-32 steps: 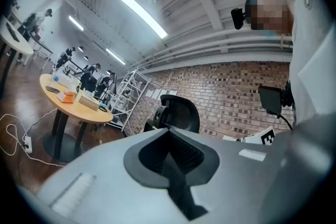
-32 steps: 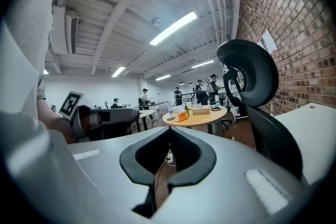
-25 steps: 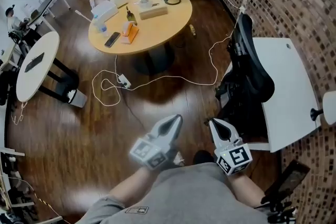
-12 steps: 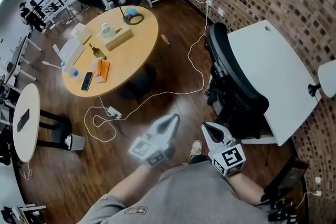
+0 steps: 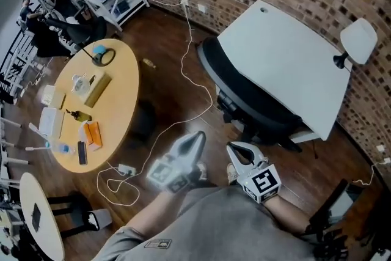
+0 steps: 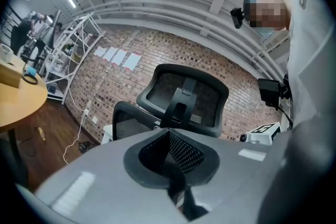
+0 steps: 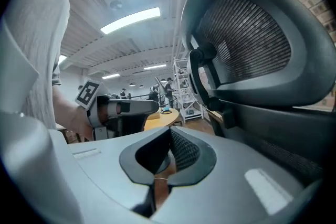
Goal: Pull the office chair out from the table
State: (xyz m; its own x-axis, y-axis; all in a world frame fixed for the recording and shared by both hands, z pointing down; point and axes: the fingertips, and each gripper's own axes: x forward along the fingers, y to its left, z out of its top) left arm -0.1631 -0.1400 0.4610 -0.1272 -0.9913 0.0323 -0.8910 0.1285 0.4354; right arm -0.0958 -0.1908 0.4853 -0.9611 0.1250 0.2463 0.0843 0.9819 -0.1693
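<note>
Office chair (image 5: 253, 95) stands pushed in against the long edge of the white table (image 5: 287, 61) by the brick wall, its backrest running along that edge and its seat and base largely hidden beneath. Left gripper (image 5: 194, 140) and right gripper (image 5: 237, 151) hover just short of the backrest, apart from it. In both gripper views the jaws are fully together with nothing between them, and neither has a hold on the chair. Risk one: with closed jaws there is no purchase, so a pull attempted now would likely slide off the smooth rim; the jaws need to open and close on the backrest edge or headrest stem. Risk two: a grip high on the backrest may recline or tip the chair rather than roll it, judging by the tall frame. Risk three: a white cable (image 5: 197, 114) crosses the floor close beside the chair base; the castors could catch it and drag the power strip (image 5: 125, 169) near the round wooden table (image 5: 116, 101). Risk four: the armrests, not visible, may snag under the table edge.
</note>
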